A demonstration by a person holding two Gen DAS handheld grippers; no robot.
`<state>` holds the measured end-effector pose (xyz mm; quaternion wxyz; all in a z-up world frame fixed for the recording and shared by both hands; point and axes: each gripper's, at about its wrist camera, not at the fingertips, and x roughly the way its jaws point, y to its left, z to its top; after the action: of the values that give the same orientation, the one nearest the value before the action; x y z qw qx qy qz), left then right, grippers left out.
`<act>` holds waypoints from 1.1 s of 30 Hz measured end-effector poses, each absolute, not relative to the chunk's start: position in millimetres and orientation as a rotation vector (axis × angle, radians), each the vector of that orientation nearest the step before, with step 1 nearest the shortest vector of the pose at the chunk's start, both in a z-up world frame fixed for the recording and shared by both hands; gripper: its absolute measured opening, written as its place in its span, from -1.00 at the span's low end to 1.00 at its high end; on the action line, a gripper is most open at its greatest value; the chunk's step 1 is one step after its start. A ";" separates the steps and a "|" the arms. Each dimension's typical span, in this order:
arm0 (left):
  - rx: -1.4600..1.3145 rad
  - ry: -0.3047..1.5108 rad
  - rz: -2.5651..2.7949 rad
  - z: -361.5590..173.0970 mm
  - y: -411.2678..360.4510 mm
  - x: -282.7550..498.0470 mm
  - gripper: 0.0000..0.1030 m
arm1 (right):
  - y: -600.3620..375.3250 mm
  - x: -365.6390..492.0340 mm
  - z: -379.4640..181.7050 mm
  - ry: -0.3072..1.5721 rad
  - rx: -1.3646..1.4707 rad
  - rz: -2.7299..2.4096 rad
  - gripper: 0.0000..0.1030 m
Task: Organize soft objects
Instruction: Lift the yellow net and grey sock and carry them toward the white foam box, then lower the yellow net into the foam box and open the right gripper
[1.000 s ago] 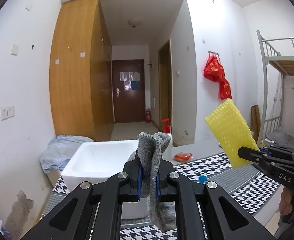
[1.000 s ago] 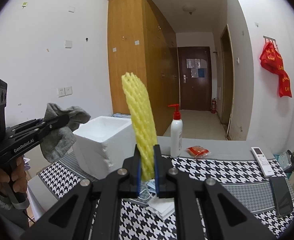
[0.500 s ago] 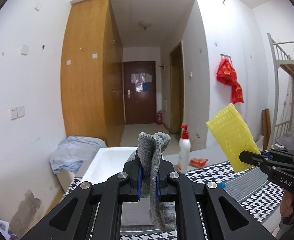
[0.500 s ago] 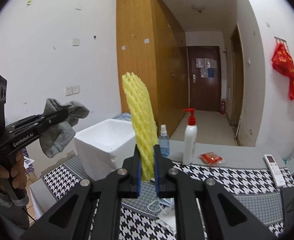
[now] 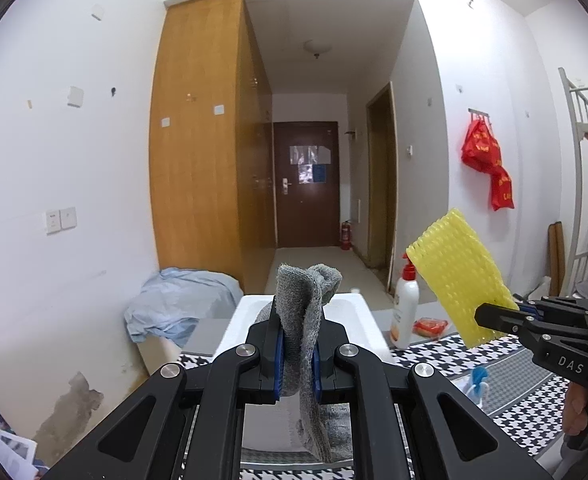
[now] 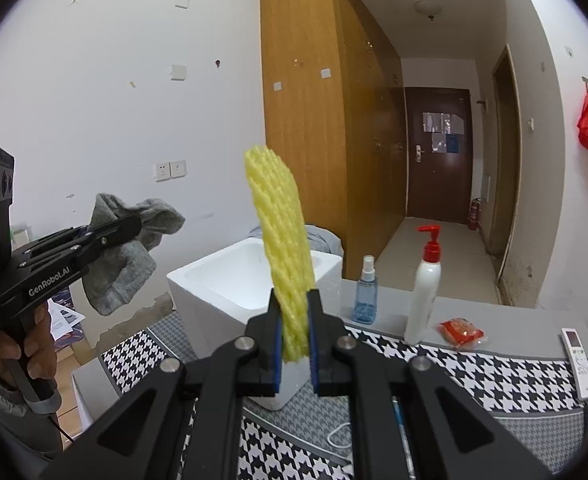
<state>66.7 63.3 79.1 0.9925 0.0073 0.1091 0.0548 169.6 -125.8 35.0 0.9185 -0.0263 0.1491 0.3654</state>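
**Sock and foam net held above the table**

A white foam box (image 6: 250, 276) is seen at the far left corner of the checked table (image 6: 493, 376), its open top facing up. A white pump bottle (image 6: 423, 284) and a small blue spray bottle (image 6: 365, 296) stand upright along the far edge. A grey sock (image 5: 307, 344) is clamped in the closed jaws of the left gripper (image 5: 295, 364); its long axis runs vertically, toe drooping down, in front of the box. A yellow foam net (image 6: 286, 264) is pinched by the right gripper (image 6: 295, 340), standing upright, long axis vertical, tip leaning slightly left.
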 end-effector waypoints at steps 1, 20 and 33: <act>0.015 0.220 0.115 79.3 64.9 67.3 -0.79 | -124.5 170.1 35.0 0.308 -0.055 0.753 -0.74; 0.015 0.244 0.215 71.4 92.6 79.6 -0.79 | -77.1 194.7 39.4 0.364 -0.136 0.778 -0.74; -0.009 0.236 0.206 61.7 106.5 85.7 -0.79 | -40.7 216.7 39.0 0.427 -0.155 0.812 -0.74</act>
<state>85.7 106.5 61.7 0.9877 -0.0044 0.1177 0.1025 216.7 -40.7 39.0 0.8936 -0.0746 0.2061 0.3917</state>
